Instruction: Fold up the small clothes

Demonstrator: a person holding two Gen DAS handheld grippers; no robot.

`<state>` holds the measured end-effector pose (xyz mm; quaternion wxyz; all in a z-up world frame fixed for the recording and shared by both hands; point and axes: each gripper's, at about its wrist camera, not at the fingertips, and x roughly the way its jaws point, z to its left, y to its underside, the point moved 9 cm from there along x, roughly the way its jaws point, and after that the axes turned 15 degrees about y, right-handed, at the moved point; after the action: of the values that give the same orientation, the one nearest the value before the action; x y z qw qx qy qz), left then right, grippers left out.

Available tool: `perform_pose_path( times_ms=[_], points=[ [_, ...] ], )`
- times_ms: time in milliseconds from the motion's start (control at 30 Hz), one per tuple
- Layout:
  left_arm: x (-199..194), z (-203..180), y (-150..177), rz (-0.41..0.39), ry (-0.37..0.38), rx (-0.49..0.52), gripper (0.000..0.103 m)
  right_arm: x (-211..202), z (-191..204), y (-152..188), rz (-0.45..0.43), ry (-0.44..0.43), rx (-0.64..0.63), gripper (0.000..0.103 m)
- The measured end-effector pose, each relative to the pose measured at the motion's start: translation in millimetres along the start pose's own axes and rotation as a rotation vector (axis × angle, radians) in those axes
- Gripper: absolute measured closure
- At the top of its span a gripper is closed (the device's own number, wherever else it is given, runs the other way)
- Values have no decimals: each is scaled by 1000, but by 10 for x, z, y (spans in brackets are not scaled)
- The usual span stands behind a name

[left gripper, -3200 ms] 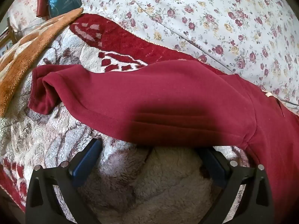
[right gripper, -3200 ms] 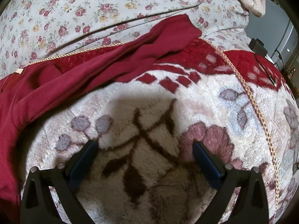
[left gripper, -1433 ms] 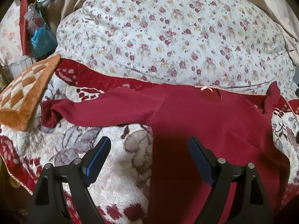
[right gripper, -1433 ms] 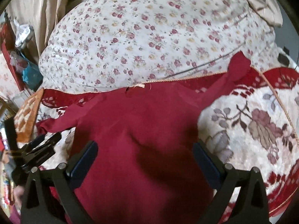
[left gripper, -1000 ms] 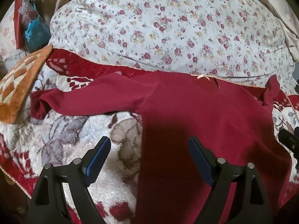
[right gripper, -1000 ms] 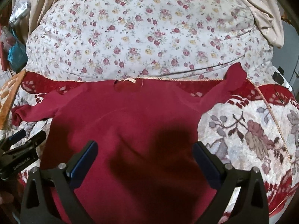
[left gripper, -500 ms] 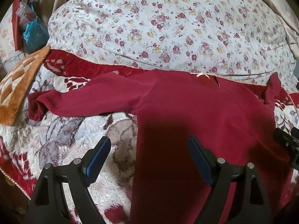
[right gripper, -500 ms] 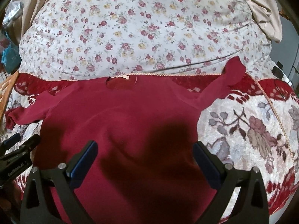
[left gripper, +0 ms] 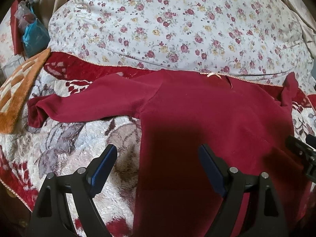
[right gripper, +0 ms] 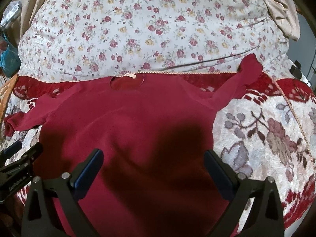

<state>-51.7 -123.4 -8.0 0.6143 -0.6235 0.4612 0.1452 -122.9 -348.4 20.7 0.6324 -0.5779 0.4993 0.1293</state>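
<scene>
A white rose-print quilt (right gripper: 158,23) lies beyond the plush red-and-cream floral blanket (right gripper: 266,130). On that blanket a dark red long-sleeved top (right gripper: 138,130) lies spread flat, sleeves out. Above it, left gripper (left gripper: 157,164) and right gripper (right gripper: 154,167) hover, both jaws wide apart, holding nothing.

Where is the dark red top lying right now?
The dark red top lies spread flat on the patterned fleece blanket, neckline toward the floral duvet, sleeves out to both sides, centred in the right wrist view.
</scene>
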Motion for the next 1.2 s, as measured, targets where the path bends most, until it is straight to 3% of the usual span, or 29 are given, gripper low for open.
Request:
perform_pose_path(
  times_ms=[1200],
  points=[
    [121, 49, 11, 27, -9, -5, 38, 151, 83, 22, 41, -33, 5, 1]
  ],
)
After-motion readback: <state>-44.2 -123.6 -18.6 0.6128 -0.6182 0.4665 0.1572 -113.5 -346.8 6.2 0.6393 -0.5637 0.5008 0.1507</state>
